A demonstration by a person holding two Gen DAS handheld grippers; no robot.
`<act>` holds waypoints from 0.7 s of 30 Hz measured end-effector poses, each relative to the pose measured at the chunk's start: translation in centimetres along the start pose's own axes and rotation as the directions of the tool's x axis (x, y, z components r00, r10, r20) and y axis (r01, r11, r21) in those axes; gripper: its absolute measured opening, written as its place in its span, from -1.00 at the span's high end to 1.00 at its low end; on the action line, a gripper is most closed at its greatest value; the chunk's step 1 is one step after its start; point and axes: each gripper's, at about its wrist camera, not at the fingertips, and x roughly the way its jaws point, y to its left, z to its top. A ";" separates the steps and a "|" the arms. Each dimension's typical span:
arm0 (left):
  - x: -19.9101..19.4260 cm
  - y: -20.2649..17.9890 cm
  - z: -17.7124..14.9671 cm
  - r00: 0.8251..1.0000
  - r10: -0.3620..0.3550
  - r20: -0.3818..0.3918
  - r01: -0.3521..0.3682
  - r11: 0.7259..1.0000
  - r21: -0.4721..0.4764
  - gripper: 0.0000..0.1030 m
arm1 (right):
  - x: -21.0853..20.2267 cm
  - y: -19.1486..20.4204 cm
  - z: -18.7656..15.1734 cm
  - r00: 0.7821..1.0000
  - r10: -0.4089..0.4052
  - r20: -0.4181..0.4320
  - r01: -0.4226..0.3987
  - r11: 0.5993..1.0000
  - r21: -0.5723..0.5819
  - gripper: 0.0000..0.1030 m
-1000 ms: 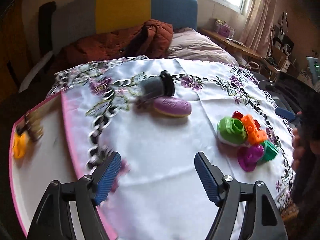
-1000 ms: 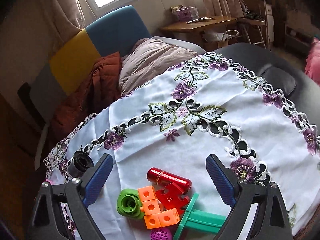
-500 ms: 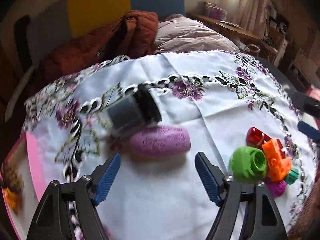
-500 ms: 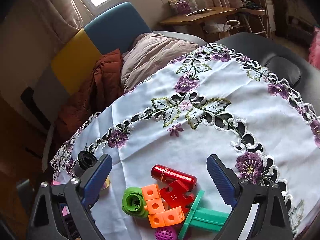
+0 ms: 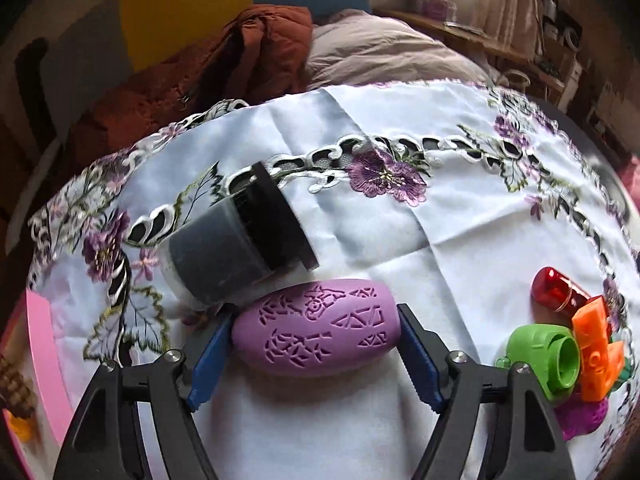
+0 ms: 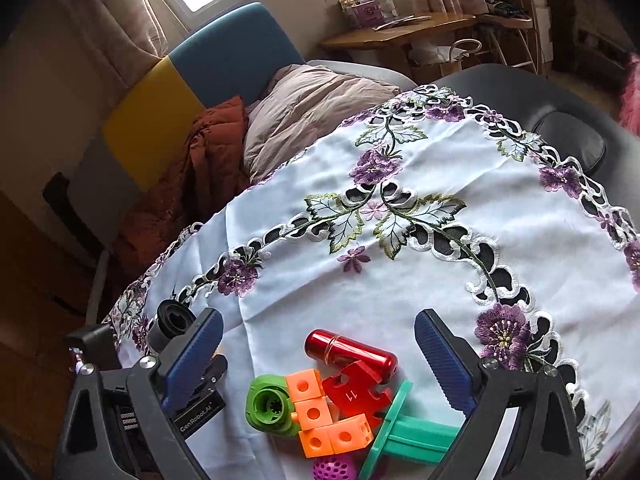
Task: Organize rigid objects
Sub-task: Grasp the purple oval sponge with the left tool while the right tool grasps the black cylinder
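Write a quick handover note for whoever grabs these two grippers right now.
Left gripper: jaws around the purple oval piece on the tablecloth, pads at its ends, not lifted.
Right gripper: open, empty, above the toy pile: red cylinder, orange blocks, green ring, teal piece.
Black-capped jar lies tipped beside the purple piece.
Pink tray at left holds a few items.
Left: move everything else.
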 end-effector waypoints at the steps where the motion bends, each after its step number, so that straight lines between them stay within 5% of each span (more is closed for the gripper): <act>1: -0.3 0.1 -0.4 1.000 -0.001 0.004 0.001 1.000 -0.007 -0.52 | 0.1 0.0 0.0 1.000 0.003 -0.004 -0.003 1.000 -0.002 -0.89; 12: -6.2 -0.3 -10.4 0.996 0.031 0.079 -0.028 0.999 -0.041 -0.52 | 0.3 0.8 -0.4 1.000 -0.001 -0.022 0.000 0.999 -0.051 -0.89; 21: -8.9 -0.2 -15.5 0.988 0.043 0.149 -0.037 0.998 -0.048 -0.52 | -0.6 0.5 -0.1 0.999 0.027 0.025 -0.026 0.999 -0.037 -0.89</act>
